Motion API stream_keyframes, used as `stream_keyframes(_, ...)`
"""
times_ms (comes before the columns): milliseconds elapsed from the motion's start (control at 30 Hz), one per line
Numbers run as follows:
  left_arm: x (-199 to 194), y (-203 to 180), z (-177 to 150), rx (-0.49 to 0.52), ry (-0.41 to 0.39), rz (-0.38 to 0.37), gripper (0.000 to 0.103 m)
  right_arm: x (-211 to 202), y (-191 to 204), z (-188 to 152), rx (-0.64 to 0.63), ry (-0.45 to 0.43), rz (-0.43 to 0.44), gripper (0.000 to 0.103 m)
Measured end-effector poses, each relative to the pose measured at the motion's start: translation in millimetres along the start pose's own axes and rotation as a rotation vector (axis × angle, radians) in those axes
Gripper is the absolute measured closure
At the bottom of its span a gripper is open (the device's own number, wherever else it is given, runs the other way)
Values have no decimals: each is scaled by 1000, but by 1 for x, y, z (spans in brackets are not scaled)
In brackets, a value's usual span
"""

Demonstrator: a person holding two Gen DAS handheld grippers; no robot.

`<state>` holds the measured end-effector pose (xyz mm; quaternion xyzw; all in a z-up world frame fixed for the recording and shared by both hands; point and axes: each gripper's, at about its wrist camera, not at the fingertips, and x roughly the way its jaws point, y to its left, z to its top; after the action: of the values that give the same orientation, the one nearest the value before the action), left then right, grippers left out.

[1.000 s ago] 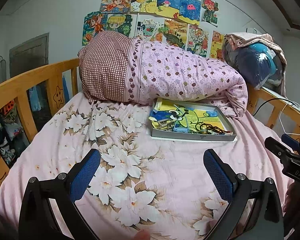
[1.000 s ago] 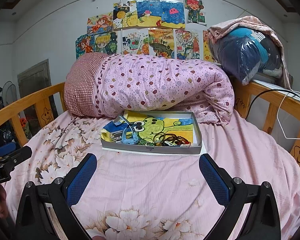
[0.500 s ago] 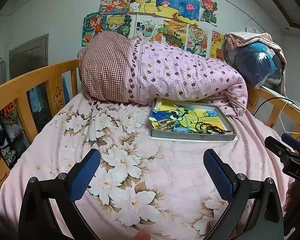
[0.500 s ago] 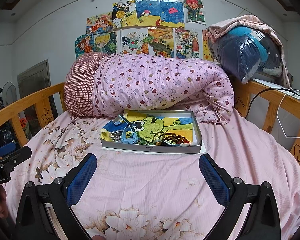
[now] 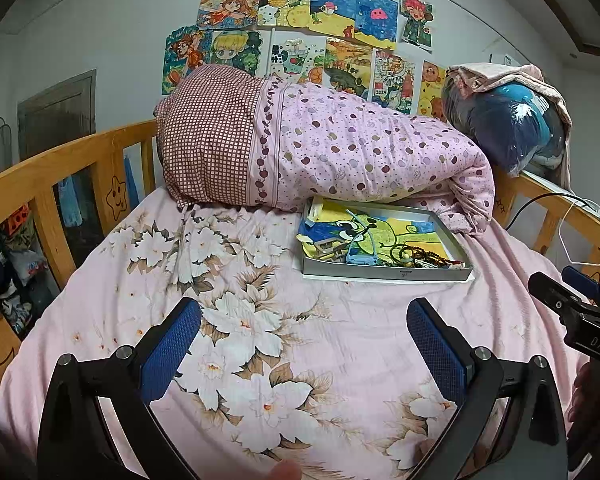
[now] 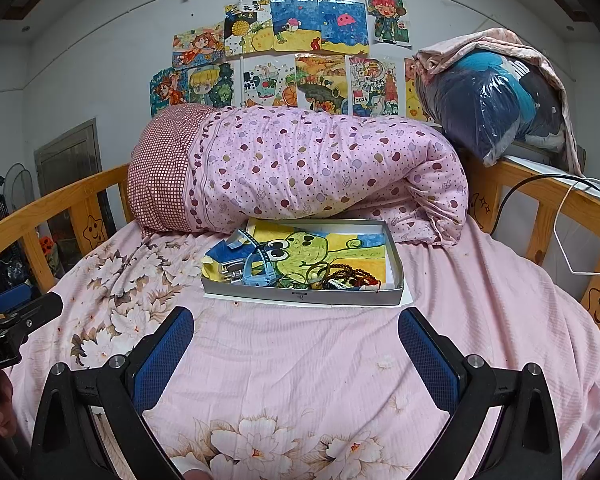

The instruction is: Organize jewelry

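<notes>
The jewelry (image 6: 332, 276), a tangle of dark beaded strings, rings and a blue strap piece, lies heaped along the near wall of a shallow grey box (image 6: 300, 296) lined with a frog drawing. The box sits on the pink bedsheet (image 6: 300, 364), ahead of both tongs and backed against the rolled quilt (image 6: 320, 168), which probably steadies it. The right gripper (image 6: 296, 356) hangs low over the sheet just short of the box, jaws spread wide and empty. The left gripper (image 5: 304, 340) is likewise released, with the box ahead and to its right. Whether the heap counts as sorted cannot be settled.
</notes>
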<state>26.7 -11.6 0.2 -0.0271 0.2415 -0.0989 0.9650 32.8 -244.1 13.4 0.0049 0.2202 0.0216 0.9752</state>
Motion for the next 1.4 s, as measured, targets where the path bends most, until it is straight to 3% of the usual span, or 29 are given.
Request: stream_keyframes(1400,1,-1,-1,5,0,-1,2,-1,-1,0,4,8,2,0)
